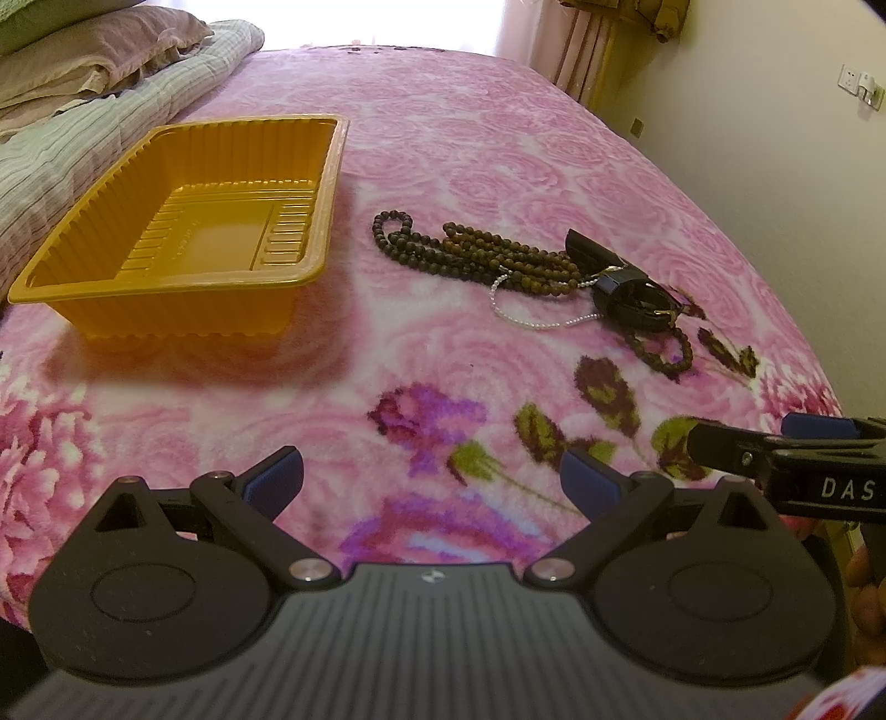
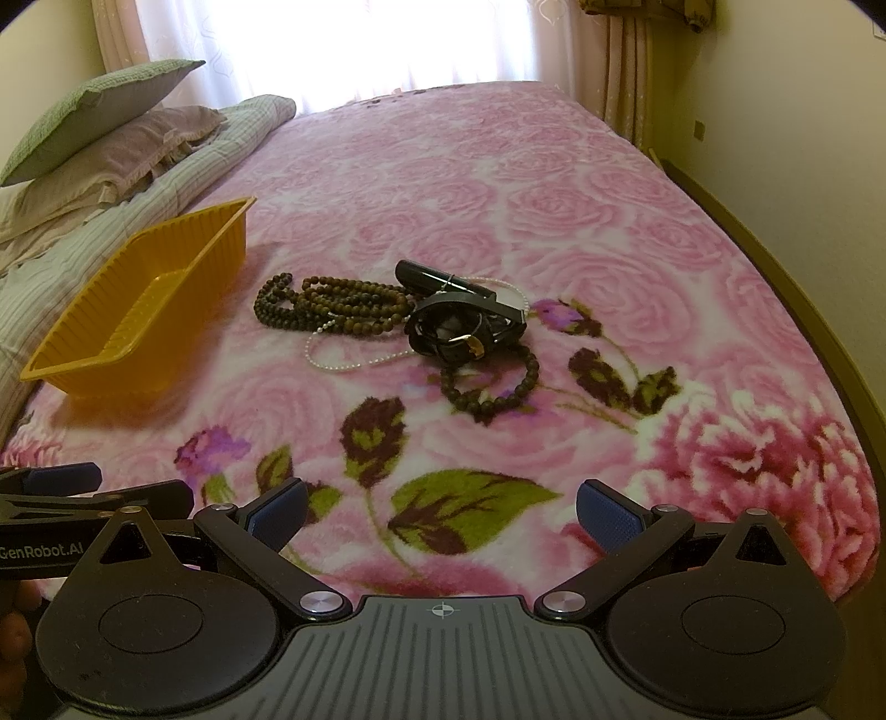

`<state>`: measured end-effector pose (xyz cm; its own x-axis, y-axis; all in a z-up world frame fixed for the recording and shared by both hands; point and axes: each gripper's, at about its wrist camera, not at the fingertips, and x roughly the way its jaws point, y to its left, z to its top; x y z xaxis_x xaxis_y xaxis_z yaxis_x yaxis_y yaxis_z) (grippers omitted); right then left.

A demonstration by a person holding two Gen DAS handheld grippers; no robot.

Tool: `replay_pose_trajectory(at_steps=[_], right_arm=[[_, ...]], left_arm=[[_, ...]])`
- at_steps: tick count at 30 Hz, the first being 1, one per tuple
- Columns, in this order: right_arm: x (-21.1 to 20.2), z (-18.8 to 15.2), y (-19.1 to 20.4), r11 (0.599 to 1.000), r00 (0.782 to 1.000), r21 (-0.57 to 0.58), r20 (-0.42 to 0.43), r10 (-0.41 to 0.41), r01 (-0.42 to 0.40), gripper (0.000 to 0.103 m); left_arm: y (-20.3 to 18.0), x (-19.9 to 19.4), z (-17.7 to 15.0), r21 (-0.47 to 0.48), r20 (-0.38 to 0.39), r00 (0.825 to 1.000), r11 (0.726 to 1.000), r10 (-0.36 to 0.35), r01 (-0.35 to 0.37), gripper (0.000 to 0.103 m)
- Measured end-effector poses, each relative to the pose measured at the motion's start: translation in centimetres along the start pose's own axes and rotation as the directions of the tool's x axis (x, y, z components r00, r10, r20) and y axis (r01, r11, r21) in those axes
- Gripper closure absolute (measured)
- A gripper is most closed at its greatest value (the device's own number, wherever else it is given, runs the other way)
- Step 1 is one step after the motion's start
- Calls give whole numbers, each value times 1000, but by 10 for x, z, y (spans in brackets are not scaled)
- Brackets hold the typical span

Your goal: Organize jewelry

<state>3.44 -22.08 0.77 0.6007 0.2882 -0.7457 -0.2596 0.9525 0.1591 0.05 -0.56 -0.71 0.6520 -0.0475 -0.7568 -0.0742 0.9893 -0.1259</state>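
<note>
An empty orange plastic tray [image 1: 326, 183] [image 2: 219, 255] sits on the pink flowered bedspread, at the left in both views. To its right lies a heap of jewelry: a long brown bead necklace [image 1: 476, 257] [image 2: 332, 304], a thin white pearl chain [image 1: 531, 324] [image 2: 343, 363], a black watch with a coiled strap [image 1: 637, 296] [image 2: 459, 327], a black tube [image 2: 426, 274] and a small dark bead bracelet [image 1: 664, 349] [image 2: 493, 387]. My left gripper [image 1: 432, 479] and right gripper [image 2: 443, 512] both hover open near the bed's front, well short of the heap, holding nothing.
Pillows [image 2: 99, 116] and a folded striped quilt [image 1: 83, 144] lie along the bed's left side behind the tray. A curtained window [image 2: 360, 44] is at the far end. The wall and bed frame [image 2: 803, 288] run along the right.
</note>
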Motion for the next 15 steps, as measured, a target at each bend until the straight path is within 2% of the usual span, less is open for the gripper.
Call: replay_pose_trajectory(at_steps=[6, 10, 15], right_arm=[[3, -1, 0, 1000, 1000, 11, 16, 9, -10, 0], [2, 4, 2, 999, 999, 31, 38, 19, -21, 0], [6, 11, 8, 999, 998, 34, 53, 22, -24, 0]], left_arm=[[7, -1, 4, -16, -3, 1000, 1000, -11, 11, 6], [21, -8, 11, -60, 24, 1000, 998, -15, 17, 10], [52, -25, 31, -102, 73, 997, 995, -15, 23, 11]])
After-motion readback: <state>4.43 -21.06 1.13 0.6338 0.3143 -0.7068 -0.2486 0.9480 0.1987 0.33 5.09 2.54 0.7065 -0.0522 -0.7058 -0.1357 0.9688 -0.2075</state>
